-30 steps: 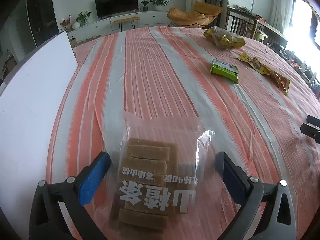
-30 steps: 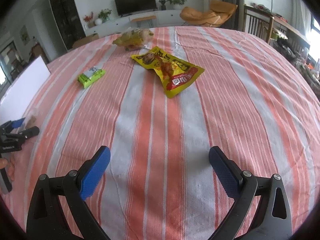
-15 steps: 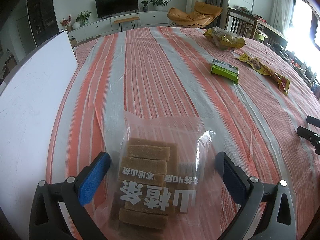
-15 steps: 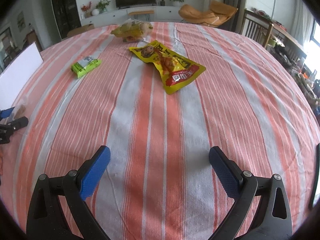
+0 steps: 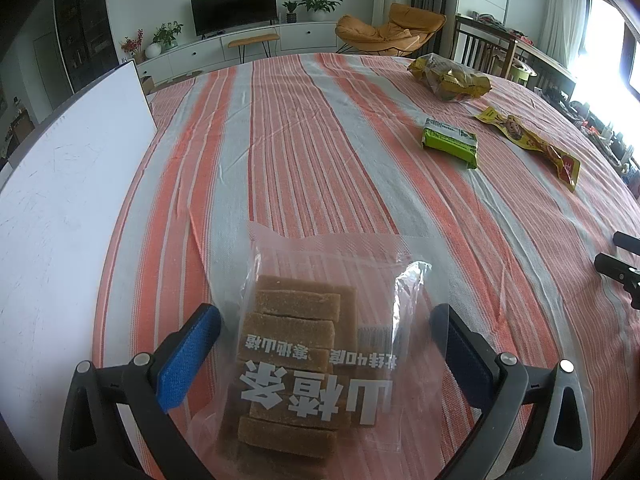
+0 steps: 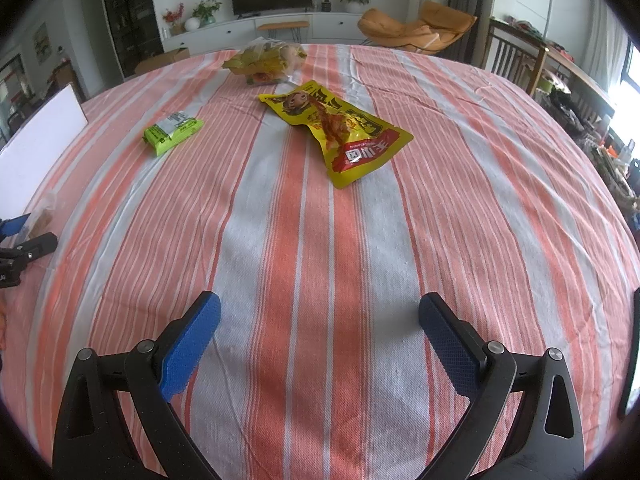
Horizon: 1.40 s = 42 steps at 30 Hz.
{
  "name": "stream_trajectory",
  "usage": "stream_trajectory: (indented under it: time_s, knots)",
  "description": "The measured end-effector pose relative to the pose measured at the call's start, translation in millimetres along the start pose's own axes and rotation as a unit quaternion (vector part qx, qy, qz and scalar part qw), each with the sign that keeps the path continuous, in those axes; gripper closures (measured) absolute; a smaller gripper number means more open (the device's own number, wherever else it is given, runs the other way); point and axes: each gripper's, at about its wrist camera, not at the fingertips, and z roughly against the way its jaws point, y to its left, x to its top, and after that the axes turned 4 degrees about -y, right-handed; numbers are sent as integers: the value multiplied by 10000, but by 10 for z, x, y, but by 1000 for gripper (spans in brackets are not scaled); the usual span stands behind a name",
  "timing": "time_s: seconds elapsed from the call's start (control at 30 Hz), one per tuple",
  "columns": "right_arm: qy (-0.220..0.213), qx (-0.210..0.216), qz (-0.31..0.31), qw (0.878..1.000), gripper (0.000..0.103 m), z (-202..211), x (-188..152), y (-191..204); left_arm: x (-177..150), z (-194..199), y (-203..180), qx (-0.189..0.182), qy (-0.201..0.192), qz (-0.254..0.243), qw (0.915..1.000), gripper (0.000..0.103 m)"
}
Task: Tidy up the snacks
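4 snack packs [image 5: 316,344], seemingly; 2 grippers [image 6: 318,332]

From my left wrist camera, the clear bag of brown bars [image 5: 304,344] runs off the bottom edge, so I cannot see its near end. The white board [image 5: 60,208] is cut by the left edge. At the right edge only the dark tips of my right gripper [image 5: 618,270] show. From my right wrist camera, the left gripper [image 6: 24,250] is mostly cut off at the left, and the bag beside it is a small blur. The small print on the green packet [image 6: 173,131] is unreadable.
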Motion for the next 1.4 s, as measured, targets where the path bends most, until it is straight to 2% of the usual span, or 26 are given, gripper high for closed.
stream_trajectory:
  time_s: [1.2,1.4]
  knots:
    - [4,-2,-9,10000,2,5,4,-2,0,-11,0,-4,1,7,10000,0]
    - [84,-121,-92,9998,0,-43,42,32,8,16,15,24,0,58,10000,0]
